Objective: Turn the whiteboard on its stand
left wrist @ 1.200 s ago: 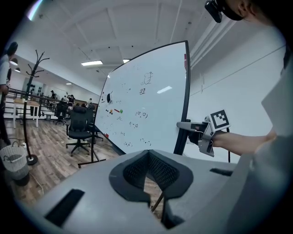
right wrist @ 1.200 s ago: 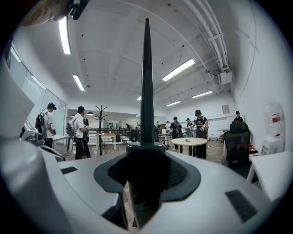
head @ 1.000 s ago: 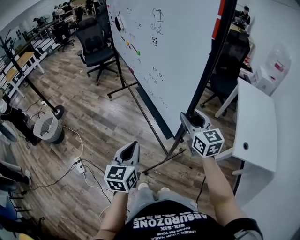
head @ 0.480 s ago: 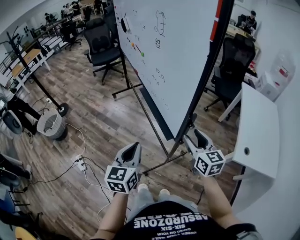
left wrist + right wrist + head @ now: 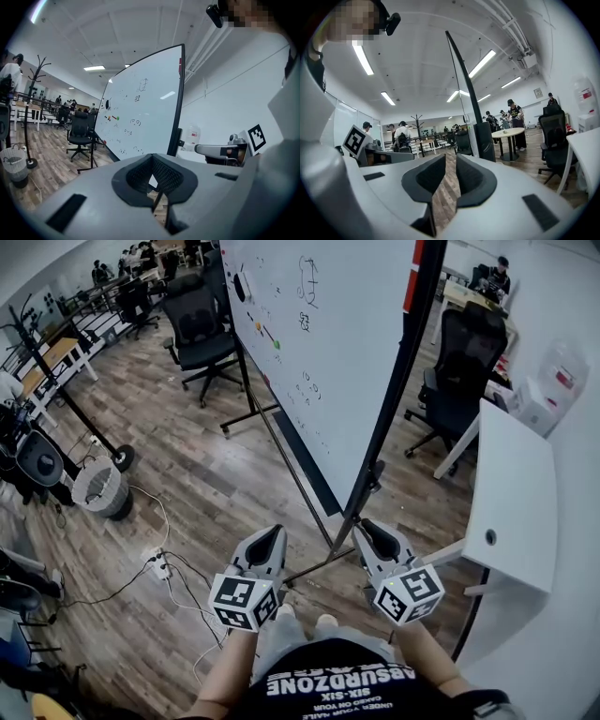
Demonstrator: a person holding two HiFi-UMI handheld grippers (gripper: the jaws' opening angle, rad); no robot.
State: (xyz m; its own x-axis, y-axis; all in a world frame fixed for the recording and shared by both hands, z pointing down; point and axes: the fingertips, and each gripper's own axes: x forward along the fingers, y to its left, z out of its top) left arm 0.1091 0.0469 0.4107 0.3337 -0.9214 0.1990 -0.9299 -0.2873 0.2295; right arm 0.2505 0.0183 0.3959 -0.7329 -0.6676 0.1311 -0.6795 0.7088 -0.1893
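The whiteboard (image 5: pixel 328 352) is a big white panel with small doodles, carried on a black stand (image 5: pixel 401 390) with thin legs on the wood floor. It fills the upper middle of the head view and shows edge-on in the right gripper view (image 5: pixel 461 70). My right gripper (image 5: pixel 363 529) hovers low, just short of the stand's post and not touching it. Its jaws are closing, and only floor shows in the narrow gap between them (image 5: pixel 451 157). My left gripper (image 5: pixel 273 532) hangs left of the stand's foot, shut on nothing (image 5: pixel 151 158).
A white table (image 5: pixel 511 493) stands close on the right. Black office chairs sit behind the board (image 5: pixel 197 329) and beside the table (image 5: pixel 459 371). A wire bin (image 5: pixel 98 491), a coat stand (image 5: pixel 66 409) and a power strip with cables (image 5: pixel 157 570) are on the left.
My right gripper has drawn back and down from the stand's post towards the person, and its jaws have narrowed. The left gripper has barely moved.
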